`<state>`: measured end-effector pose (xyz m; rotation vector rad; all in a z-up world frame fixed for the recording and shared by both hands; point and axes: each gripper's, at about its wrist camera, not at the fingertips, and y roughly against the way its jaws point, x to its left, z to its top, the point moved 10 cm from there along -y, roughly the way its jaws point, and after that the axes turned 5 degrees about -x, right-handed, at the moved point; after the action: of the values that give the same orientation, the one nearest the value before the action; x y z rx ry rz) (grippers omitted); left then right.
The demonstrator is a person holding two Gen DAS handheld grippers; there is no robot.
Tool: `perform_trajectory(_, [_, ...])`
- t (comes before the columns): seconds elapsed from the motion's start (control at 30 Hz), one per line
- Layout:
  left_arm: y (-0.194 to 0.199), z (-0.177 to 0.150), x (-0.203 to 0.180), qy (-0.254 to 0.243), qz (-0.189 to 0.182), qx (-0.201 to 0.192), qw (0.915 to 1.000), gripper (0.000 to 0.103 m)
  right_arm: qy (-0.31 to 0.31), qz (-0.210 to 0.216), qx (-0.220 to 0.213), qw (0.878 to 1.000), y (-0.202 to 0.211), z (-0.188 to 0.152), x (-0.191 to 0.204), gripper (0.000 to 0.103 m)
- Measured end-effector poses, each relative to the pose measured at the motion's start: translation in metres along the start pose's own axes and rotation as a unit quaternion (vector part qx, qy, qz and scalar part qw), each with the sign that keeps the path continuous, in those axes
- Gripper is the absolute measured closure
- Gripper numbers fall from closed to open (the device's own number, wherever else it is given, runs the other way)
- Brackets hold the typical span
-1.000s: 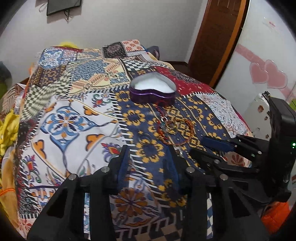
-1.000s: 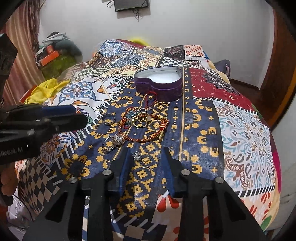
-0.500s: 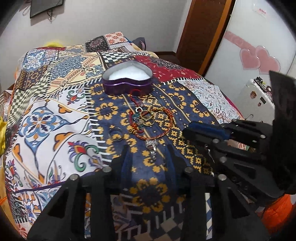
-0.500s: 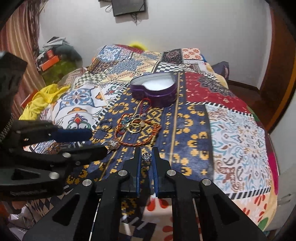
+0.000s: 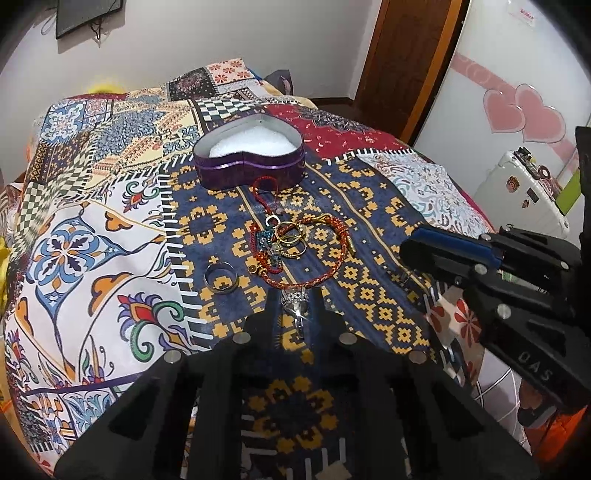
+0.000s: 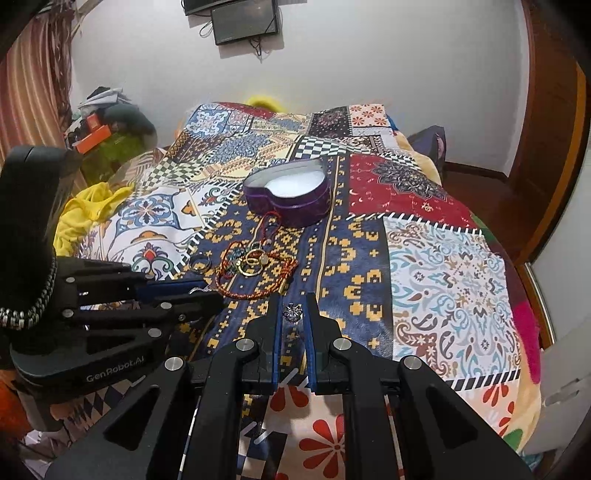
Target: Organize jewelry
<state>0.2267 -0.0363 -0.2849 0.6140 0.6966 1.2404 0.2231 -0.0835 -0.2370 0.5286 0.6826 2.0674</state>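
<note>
Right claw (image 6: pixel 293 314) pinching small silver charm (image 6: pixel 293 312), raised above bedspread (image 6: pixel 443 266). Left claw (image 5: pixel 294 306) narrowed around silver pendant (image 5: pixel 294 300); grip uncertain. Heart-shaped tin (image 6: pixel 286 192) lies straight ahead, far beyond bracelet tangle (image 6: pixel 255 264).

The left wrist camera rides low behind its own two fingers (image 5: pixel 267 310) and looks forward and down over the patchwork bedspread (image 5: pixel 110 236) toward the far wall, with the wooden door (image 5: pixel 410 55) far right and the right gripper (image 5: pixel 417 251) entering from the right edge. The right wrist camera sits equally near the bedspread (image 6: pixel 443 280), a little to the right, facing the same far wall where a dark screen (image 6: pixel 243 20) hangs, and sees the left gripper (image 6: pixel 207 295) at its left edge. Both views share the heart-shaped tin (image 5: pixel 251 155) (image 6: pixel 291 197) at mid-distance and the jewelry pile (image 5: pixel 295 247) (image 6: pixel 251 266) just ahead of the fingers.
</note>
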Motion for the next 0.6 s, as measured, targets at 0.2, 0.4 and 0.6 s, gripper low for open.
perform_trajectory(0.2, [0.020,0.015,0.002,-0.001,0.003,-0.026,0.9997,0.089,0.000,-0.004,-0.020,1.000,0.009,0.017,-0.001,0.093])
perform_trajectory(0.4, [0.045,0.044,0.008,-0.005,0.012,-0.069,0.9976,0.089,0.005,-0.008,-0.051,0.999,0.019,0.042,0.001,0.093])
perform_trajectory(0.6, [0.065,0.074,0.016,0.000,0.016,-0.109,0.9939,0.089,0.012,-0.013,-0.084,0.996,0.028,0.069,0.002,0.093])
